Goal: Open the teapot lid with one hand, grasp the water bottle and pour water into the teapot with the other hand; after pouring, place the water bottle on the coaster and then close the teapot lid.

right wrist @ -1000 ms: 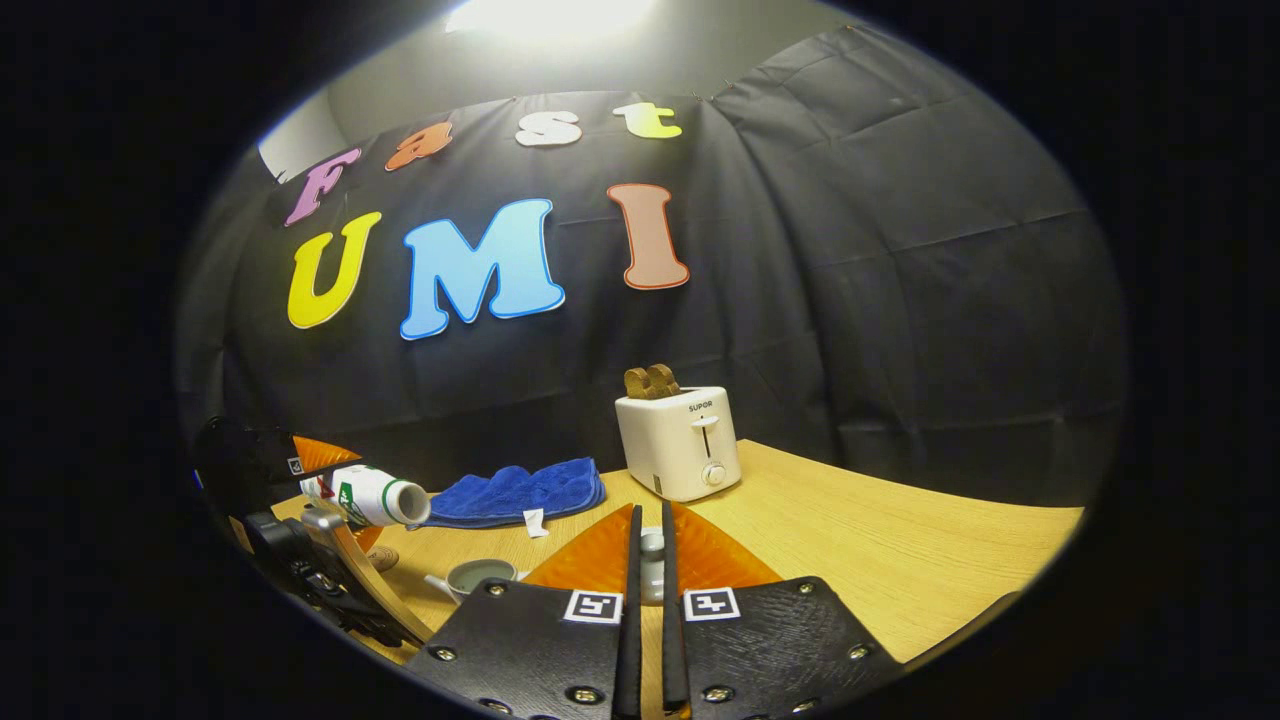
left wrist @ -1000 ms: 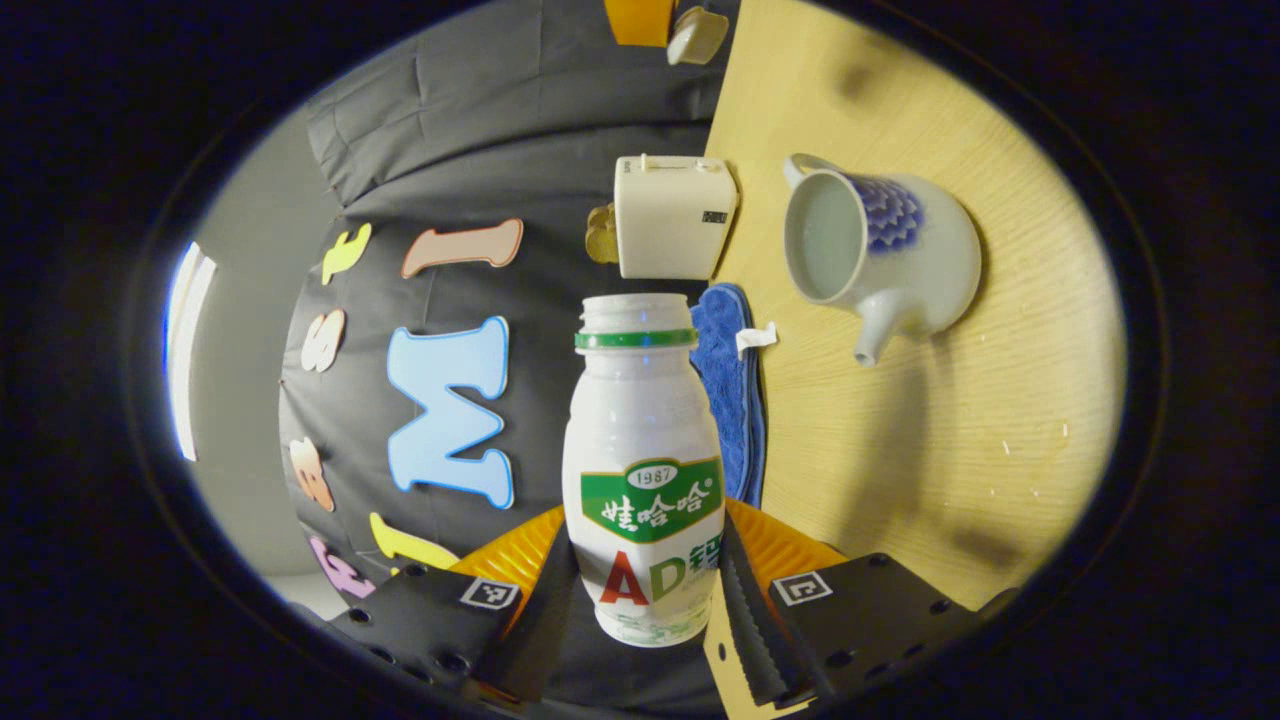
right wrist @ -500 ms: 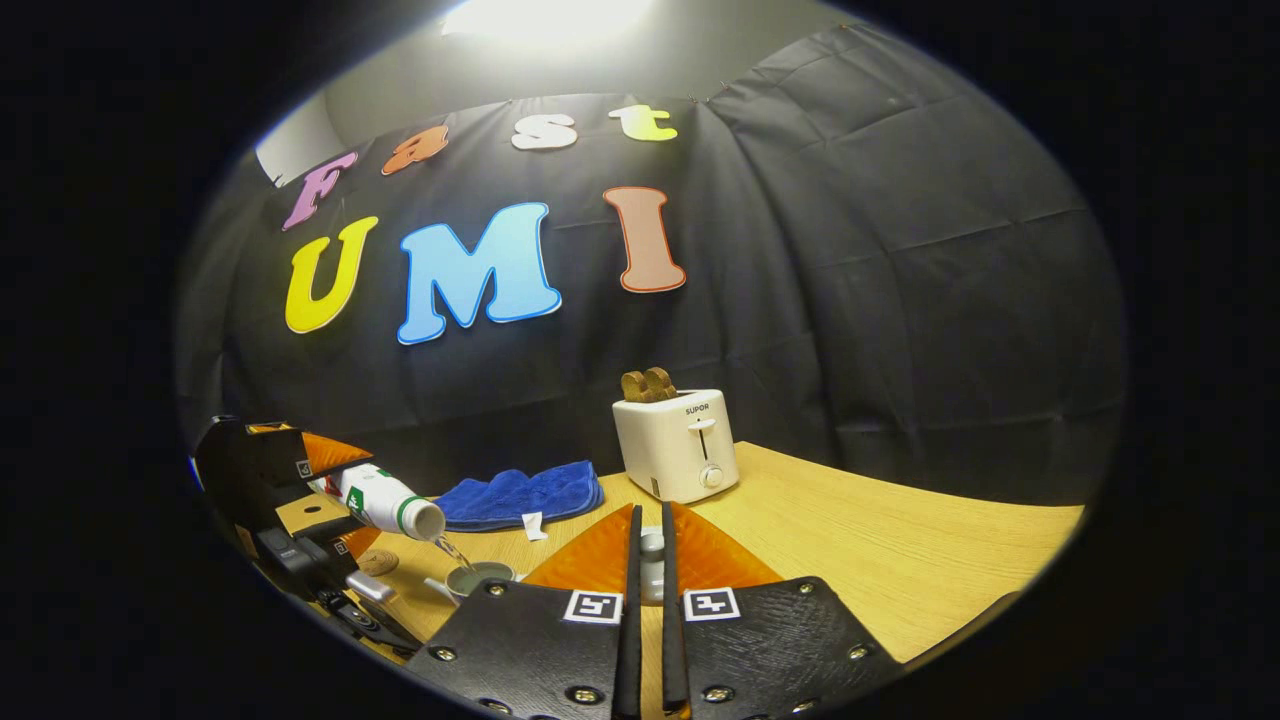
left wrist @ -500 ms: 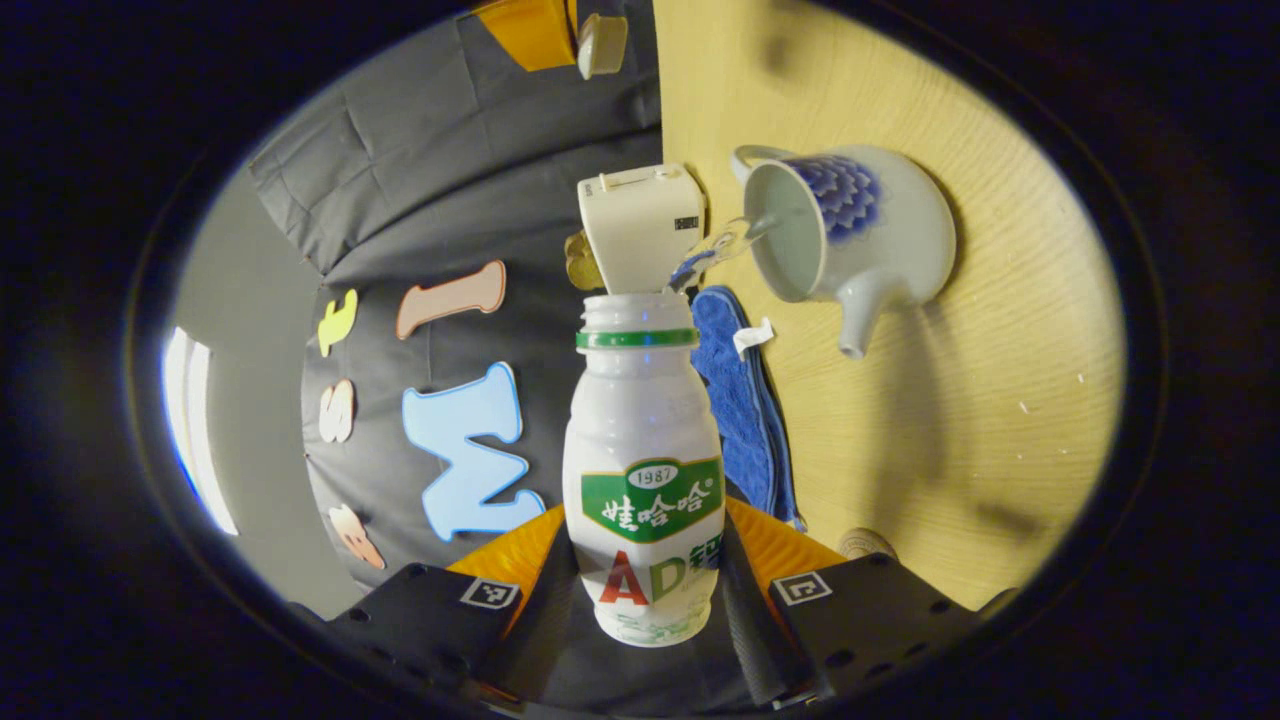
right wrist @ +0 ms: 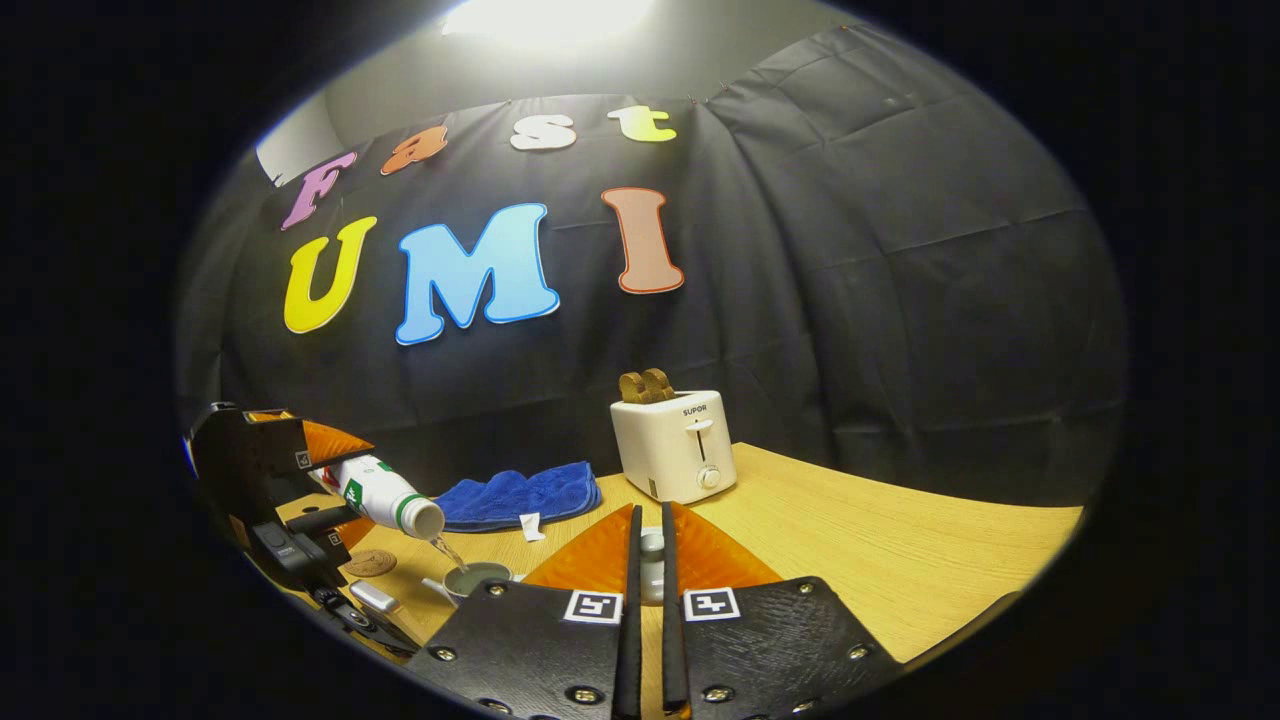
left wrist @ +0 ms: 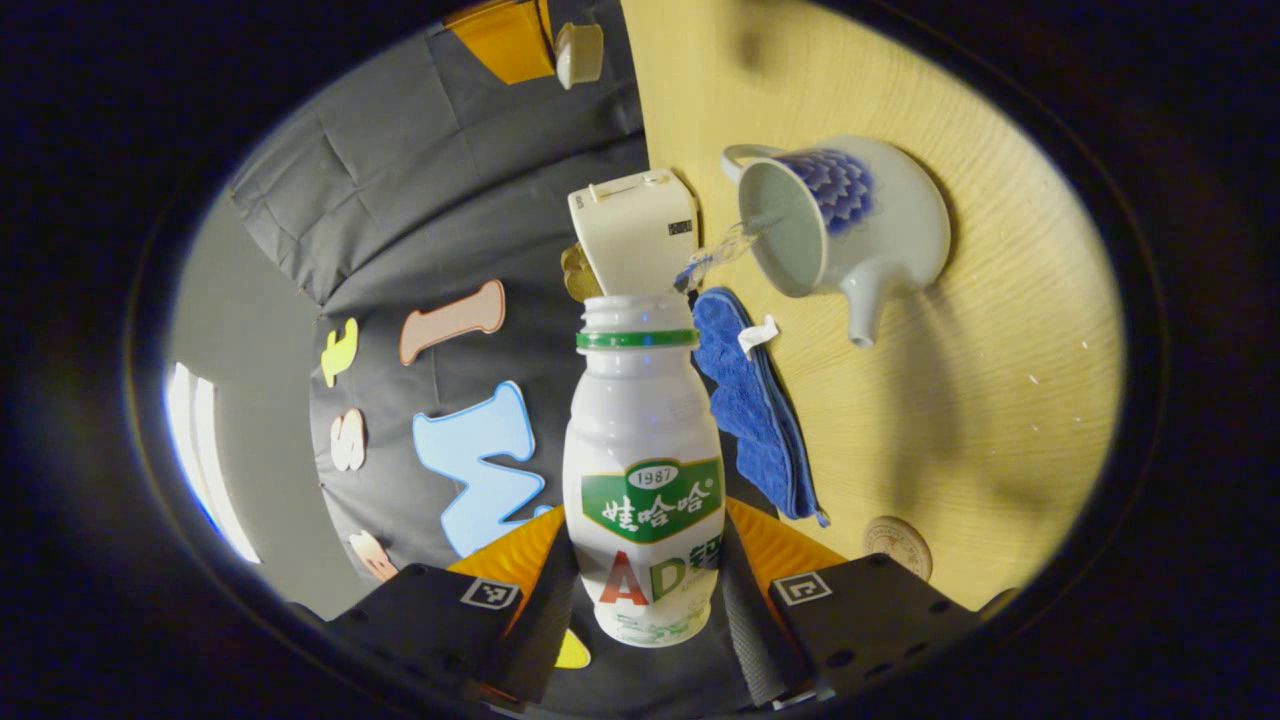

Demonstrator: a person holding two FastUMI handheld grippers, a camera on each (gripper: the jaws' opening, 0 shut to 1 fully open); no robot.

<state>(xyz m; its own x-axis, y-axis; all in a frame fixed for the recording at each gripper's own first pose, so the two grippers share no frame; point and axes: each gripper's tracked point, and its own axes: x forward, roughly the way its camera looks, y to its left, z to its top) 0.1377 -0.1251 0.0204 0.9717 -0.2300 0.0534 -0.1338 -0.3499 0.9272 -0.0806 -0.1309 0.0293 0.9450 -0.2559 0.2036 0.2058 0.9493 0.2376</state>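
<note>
In the left gripper view, the water bottle (left wrist: 643,470) is clamped at its lower body between both fingers of the left gripper (left wrist: 645,600); the bottle is uncapped, with a green ring under the mouth; a thin stream of water (left wrist: 722,243) is seen running from the mouth into the open teapot (left wrist: 850,225); the teapot, white with a blue pattern, is set on the wooden table (left wrist: 980,400) with its spout turned toward the camera side; a blue cloth (left wrist: 750,400) is laid on the table just beside the bottle's neck in this view; a white toaster (left wrist: 635,230) is seen beyond the cloth, near the teapot; the round coaster (left wrist: 898,545) is lying on the table apart from the teapot, close to the gripper's finger; the teapot lid (left wrist: 578,52) is seen at the top edge, held in the right gripper (left wrist: 545,45).

In the right gripper view, the right gripper (right wrist: 648,570) is closed on the teapot lid (right wrist: 651,565), whose knob is pinched between the two fingers; the lid is held above the table (right wrist: 900,550); at the left, the left gripper (right wrist: 300,470) is seen with the water bottle (right wrist: 385,495) tilted mouth-down; water is falling into the teapot (right wrist: 470,580) below it; the coaster (right wrist: 370,563) is lying just left of the teapot; the blue cloth (right wrist: 520,495) and the toaster (right wrist: 675,445) are standing farther back.
</note>
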